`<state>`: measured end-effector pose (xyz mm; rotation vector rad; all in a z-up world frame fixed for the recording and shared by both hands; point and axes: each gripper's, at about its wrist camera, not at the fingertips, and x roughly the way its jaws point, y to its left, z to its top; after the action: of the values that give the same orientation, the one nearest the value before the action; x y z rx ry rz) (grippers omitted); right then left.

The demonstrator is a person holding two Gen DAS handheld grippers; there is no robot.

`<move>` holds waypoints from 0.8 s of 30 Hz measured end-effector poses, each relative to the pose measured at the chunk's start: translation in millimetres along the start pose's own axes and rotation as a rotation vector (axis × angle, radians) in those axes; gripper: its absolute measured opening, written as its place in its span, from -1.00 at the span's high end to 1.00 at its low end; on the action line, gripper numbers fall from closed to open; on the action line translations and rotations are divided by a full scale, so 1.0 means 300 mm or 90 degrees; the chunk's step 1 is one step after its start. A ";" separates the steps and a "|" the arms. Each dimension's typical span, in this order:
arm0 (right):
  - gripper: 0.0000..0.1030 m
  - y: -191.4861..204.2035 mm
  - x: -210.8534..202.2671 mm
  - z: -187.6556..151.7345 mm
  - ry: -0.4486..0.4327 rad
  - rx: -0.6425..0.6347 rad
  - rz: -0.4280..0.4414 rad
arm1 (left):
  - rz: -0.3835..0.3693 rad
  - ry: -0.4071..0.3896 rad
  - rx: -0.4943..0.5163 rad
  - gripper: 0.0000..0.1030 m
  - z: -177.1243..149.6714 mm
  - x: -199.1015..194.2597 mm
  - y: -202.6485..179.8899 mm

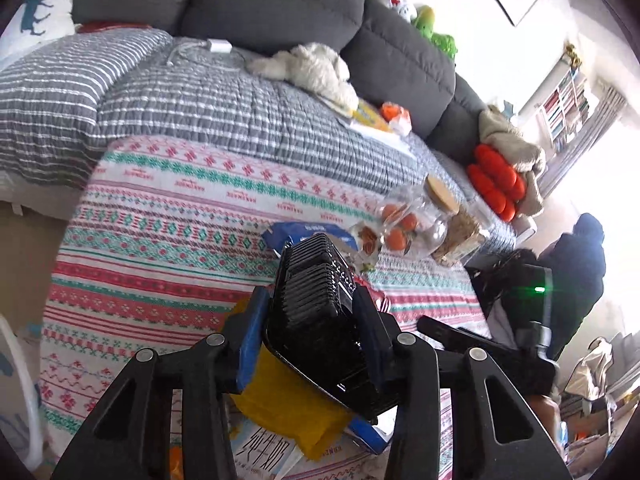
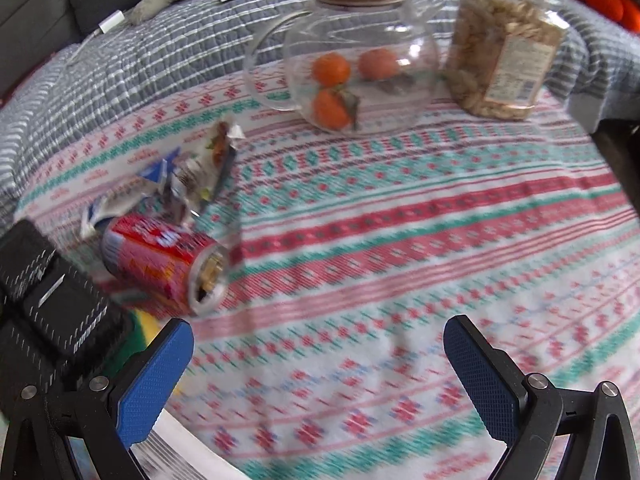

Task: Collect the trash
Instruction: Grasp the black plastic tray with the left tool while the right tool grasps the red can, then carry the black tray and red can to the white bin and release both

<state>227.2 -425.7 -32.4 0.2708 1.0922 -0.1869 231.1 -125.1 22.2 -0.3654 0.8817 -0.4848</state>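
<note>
My left gripper (image 1: pixel 312 308) is shut on a black ribbed plastic container (image 1: pixel 320 320), its blue pads pressed on both sides, held tilted above a yellow bag (image 1: pixel 288 408). The same container (image 2: pixel 52 312) shows at the left edge of the right wrist view. A red can (image 2: pixel 160 264) lies on its side on the patterned blanket (image 2: pixel 400 240), with crumpled snack wrappers (image 2: pixel 192 176) just behind it. A blue packet (image 1: pixel 304 232) lies beyond the container. My right gripper (image 2: pixel 320 360) is open over bare blanket, to the right of the can, with nothing between its pads.
A glass jar with a wooden lid (image 2: pixel 352 68) holds three oranges; a clear jar of nuts (image 2: pixel 504 56) stands to its right. Grey sofa cushions (image 1: pixel 260 4) and a white plush toy (image 1: pixel 312 64) lie behind. Papers (image 1: pixel 264 456) lie near the front. A person in dark clothes (image 1: pixel 576 272) is at the right.
</note>
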 end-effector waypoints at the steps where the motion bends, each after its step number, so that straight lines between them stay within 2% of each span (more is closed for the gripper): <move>1: -0.99 0.010 0.011 0.008 0.001 0.005 0.008 | -0.002 -0.008 -0.005 0.12 0.004 -0.021 0.008; 7: -0.93 0.101 0.092 0.045 0.012 -0.008 0.050 | 0.004 -0.058 -0.030 0.12 0.017 -0.167 0.083; 10: -0.92 0.152 0.127 0.054 0.011 -0.038 0.055 | 0.023 -0.067 -0.040 0.12 0.014 -0.217 0.133; 15: -0.86 0.208 0.197 0.066 0.010 -0.068 0.103 | 0.057 -0.074 -0.055 0.12 0.000 -0.286 0.228; 18: -0.61 0.227 0.232 0.061 0.030 -0.067 0.159 | 0.077 -0.074 -0.066 0.12 -0.014 -0.316 0.281; 20: -0.20 0.249 0.243 0.055 0.039 -0.085 0.167 | 0.088 -0.077 -0.078 0.12 -0.025 -0.344 0.319; 21: -0.12 0.254 0.239 0.048 0.037 -0.096 0.169 | 0.093 -0.078 -0.082 0.12 -0.030 -0.356 0.333; 24: -0.09 0.266 0.213 0.045 0.026 -0.115 0.161 | 0.107 -0.085 -0.091 0.12 -0.046 -0.402 0.375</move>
<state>289.9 -355.0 -73.7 0.2488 1.0978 0.1423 183.1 32.7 36.2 -0.4444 0.8109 -0.2397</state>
